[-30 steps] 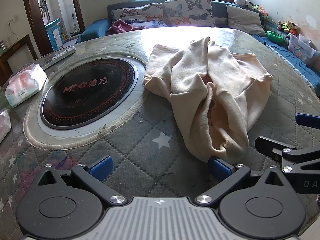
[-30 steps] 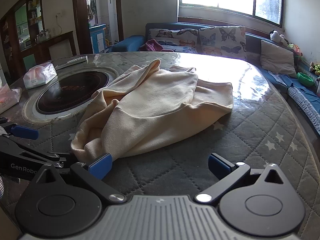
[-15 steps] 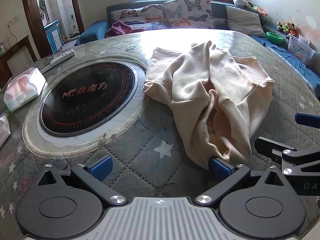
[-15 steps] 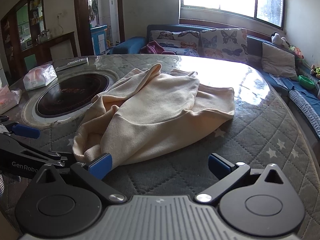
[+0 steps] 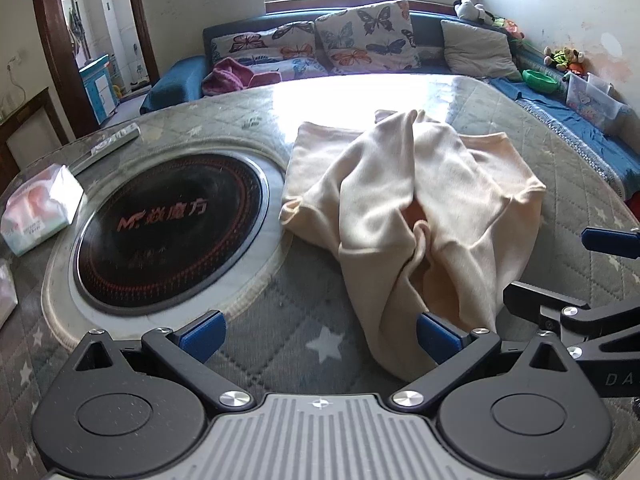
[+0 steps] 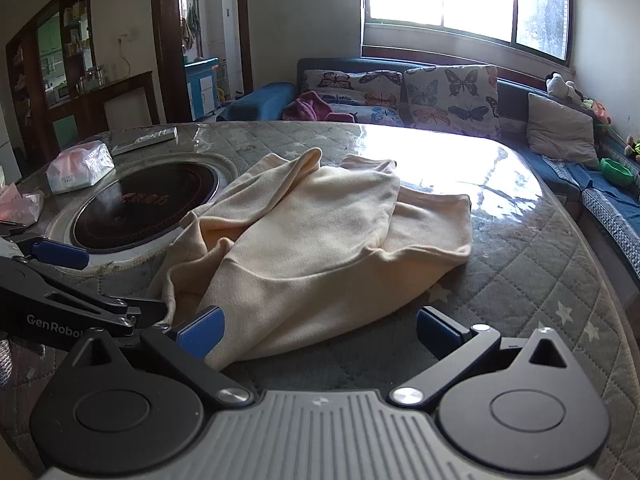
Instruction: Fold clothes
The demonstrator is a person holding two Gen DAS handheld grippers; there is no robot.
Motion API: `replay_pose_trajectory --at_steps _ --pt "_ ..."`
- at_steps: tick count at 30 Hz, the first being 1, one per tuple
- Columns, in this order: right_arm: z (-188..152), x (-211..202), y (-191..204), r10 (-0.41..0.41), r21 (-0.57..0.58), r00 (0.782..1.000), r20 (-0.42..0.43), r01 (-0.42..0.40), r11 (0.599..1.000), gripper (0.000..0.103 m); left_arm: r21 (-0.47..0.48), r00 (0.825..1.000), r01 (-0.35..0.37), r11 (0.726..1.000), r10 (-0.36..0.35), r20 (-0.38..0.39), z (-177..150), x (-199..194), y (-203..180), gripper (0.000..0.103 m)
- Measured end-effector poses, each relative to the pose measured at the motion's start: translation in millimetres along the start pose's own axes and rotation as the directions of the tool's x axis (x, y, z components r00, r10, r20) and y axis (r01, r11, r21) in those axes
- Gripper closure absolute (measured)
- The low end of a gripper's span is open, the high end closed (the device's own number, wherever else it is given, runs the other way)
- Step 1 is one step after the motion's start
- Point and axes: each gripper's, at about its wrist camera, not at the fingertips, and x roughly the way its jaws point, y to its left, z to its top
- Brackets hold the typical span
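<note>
One garment: a cream sweater lies in a loose, rumpled heap on the quilted table, just beside the round black hotplate and near the table's front edge.
Lie of the cloth: layers are thrown over one another, with a raised ridge down the middle and a sleeve or hem end trailing toward both grippers; it is not in a flat, squared stack.
Left gripper: jaws spread wide, holding nothing; its right fingertip is at the near tip of the cloth, though I cannot tell if it touches.
Right gripper: jaws also spread wide and empty; its left fingertip is at the same near edge of the sweater.
Step in hand: both grippers are low at the near edge, so my reading is an approach to take hold of the cloth, or a release just made; the heap fits either.
Next move calls for: whichever it is, any grasp needs one single layer at an edge or corner, not the bunched ridge, and both ends lifted together so the cloth spreads.
Around it: a tissue pack at the left, a sofa with butterfly cushions behind.
</note>
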Motion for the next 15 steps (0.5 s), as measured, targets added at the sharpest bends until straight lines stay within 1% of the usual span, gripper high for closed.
replay_pose_trajectory --at_steps 12,15 --pt "16 11 -11 -0.003 0.004 1.000 0.010 0.003 1.000 0.000 0.005 0.999 0.019 1.000 -0.019 0.040 27 9 5 0.000" --pt "19 17 -15 -0.015 0.014 1.000 0.003 0.015 1.000 0.000 0.007 0.998 0.029 1.000 -0.029 0.051 36 13 4 0.000"
